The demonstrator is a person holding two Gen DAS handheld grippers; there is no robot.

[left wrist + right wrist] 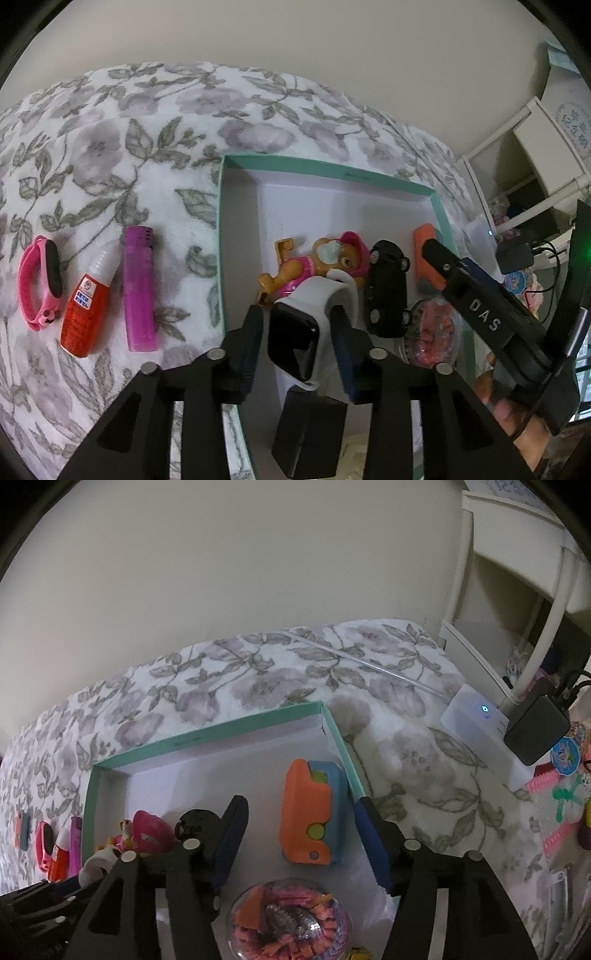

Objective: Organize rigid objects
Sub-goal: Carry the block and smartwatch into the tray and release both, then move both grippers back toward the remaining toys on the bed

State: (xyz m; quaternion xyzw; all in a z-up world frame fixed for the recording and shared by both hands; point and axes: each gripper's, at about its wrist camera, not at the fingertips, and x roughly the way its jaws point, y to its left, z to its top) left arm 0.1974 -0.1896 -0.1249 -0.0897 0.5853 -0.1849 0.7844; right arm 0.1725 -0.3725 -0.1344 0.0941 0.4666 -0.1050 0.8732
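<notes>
Left claw (295,325) loose around a white-strapped smartwatch with black square screen (295,338), inside the teal-rimmed white cardboard box (325,167), right claw (299,834) released over an orange-and-blue toy car (314,823), same box.

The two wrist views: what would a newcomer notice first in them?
First the teal box on the flowered blanket, with a toy dog, a black car and an orange toy in it. Next the grey watch between the left gripper's fingers, over the box. Left of the box a pink band, a red bottle and a purple lighter lie in a row.
</notes>
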